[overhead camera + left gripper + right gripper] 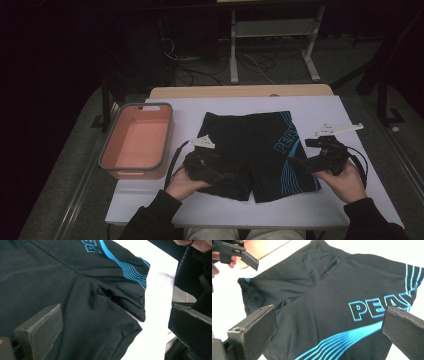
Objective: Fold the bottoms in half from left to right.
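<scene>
With both my left hand-held gripper [220, 167] and right hand-held gripper [300, 163] spread wide and empty, the shorts [252, 150] lie flat on the tabletop [200, 207] between them, and a shallow pinch could bunch the thin fabric.

Orange bin [136, 141] at white table's [350, 200] left edge.

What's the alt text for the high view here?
A pair of black shorts with blue stripes and lettering lies flat on a white table, legs toward the person. The person's left gripper and right gripper, both open, hover at its two leg edges. An empty salmon-coloured bin sits at the left.
</scene>
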A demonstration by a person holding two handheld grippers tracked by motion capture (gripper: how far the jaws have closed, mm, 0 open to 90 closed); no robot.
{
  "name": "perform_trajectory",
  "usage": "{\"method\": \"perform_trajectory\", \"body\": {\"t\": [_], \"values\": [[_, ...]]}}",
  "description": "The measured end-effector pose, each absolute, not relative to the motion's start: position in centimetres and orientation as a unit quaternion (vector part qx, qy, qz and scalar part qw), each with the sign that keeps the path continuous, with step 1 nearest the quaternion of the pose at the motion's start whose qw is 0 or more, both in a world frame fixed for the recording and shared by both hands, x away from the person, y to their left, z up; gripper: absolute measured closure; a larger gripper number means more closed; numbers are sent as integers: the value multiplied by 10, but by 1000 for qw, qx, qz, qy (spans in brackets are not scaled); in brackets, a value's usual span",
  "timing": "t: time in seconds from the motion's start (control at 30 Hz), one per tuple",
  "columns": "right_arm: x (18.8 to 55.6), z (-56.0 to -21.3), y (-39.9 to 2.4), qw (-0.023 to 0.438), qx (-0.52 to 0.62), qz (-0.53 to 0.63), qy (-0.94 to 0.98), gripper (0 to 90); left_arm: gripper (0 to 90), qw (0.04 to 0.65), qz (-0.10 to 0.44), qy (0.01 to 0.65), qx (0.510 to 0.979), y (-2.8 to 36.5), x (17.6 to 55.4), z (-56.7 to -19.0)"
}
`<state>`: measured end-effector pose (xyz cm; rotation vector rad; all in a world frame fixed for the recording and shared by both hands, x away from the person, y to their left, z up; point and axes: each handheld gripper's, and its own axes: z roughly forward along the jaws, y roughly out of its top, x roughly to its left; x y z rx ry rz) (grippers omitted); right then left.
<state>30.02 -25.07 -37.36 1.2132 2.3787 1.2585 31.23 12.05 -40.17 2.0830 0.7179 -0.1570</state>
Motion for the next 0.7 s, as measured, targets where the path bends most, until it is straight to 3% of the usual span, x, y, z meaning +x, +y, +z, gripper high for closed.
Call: {"method": "perform_trajectory", "body": {"t": [0.7], "values": [[340,-359,-196,99,364,434,818,0,0,449,-1,340,826,171,296,-400]]}}
